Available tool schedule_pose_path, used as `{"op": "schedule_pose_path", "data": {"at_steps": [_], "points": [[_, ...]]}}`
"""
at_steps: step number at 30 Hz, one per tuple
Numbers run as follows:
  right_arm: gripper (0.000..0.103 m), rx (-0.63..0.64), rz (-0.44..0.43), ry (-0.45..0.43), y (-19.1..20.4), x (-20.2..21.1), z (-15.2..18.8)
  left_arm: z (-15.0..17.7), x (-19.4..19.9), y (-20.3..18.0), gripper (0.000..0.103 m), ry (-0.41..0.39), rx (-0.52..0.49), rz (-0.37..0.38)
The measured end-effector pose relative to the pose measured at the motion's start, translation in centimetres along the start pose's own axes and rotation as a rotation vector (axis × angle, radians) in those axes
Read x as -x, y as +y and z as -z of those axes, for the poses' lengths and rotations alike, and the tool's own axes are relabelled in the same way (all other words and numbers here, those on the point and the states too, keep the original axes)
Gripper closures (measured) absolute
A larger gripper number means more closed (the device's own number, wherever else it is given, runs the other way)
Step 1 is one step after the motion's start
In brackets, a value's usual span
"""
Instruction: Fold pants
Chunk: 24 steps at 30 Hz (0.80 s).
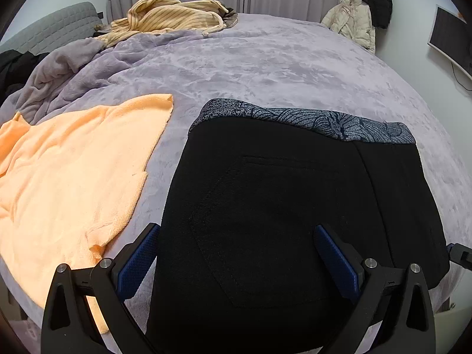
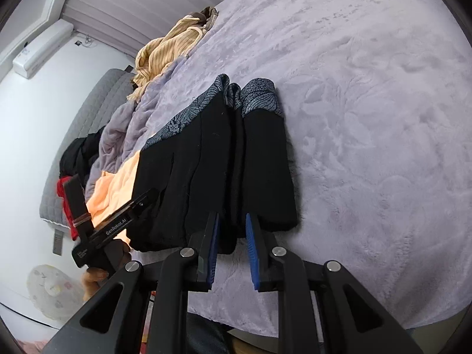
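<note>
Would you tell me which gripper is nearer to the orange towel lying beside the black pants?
Left. The left gripper straddles the pants' near edge right beside the orange towel. The right gripper sits at the pants' opposite edge, away from the towel.

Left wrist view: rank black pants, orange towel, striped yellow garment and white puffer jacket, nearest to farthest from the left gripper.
From the left gripper:
1. Black pants, between the fingers.
2. Orange towel, just left.
3. Striped yellow garment, far left of the bed, and white puffer jacket, far right: too close to call.

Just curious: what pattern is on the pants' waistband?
Grey-blue leaf print on the waistband of the black pants; clearest in the left wrist view.
</note>
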State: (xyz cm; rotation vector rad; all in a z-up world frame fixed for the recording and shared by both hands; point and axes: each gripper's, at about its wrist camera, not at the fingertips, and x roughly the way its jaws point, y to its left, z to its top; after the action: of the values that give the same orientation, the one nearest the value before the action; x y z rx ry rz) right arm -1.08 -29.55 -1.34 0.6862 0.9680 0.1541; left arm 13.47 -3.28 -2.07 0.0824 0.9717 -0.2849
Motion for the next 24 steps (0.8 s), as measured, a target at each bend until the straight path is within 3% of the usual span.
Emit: {"op": "schedule_pose_path", "data": {"at_steps": [3, 8, 10, 11, 12, 15, 19, 24], "points": [[0.079, 0.095, 0.118, -0.036, 1.8, 1.2, 0.0, 0.1, 0.0, 0.0, 0.000, -0.007, 0.003, -0.002], [0.078, 0.196, 0.130, -0.076, 5.0, 1.5, -0.5, 0.2, 0.1, -0.2, 0.000, -0.013, 0.009, -0.016], [0.059, 0.240, 0.145, -0.065, 6.2, 0.4, -0.4, 0.3, 0.2, -0.3, 0.000, -0.011, 0.016, -0.022], [0.042, 0.255, 0.159, -0.046, 6.4, -0.5, -0.2, 0.3, 0.3, -0.3, 0.000, -0.010, 0.019, -0.026], [0.036, 0.266, 0.181, -0.020, 6.4, -1.6, 0.1, 0.3, 0.3, -0.3, 0.000, -0.008, 0.021, -0.030], [0.032, 0.263, 0.227, 0.004, 5.8, -3.9, 0.8, 0.6, 0.5, -0.5, 0.000, -0.001, 0.015, -0.037], [0.031, 0.249, 0.206, -0.010, 5.8, -2.9, 0.8, 0.7, 0.5, -0.5, 0.000, -0.001, 0.023, -0.037], [0.022, 0.234, 0.215, -0.023, 6.2, -1.2, 1.0, 0.8, 1.3, -0.7, 0.000, 0.017, 0.022, -0.054]]}}
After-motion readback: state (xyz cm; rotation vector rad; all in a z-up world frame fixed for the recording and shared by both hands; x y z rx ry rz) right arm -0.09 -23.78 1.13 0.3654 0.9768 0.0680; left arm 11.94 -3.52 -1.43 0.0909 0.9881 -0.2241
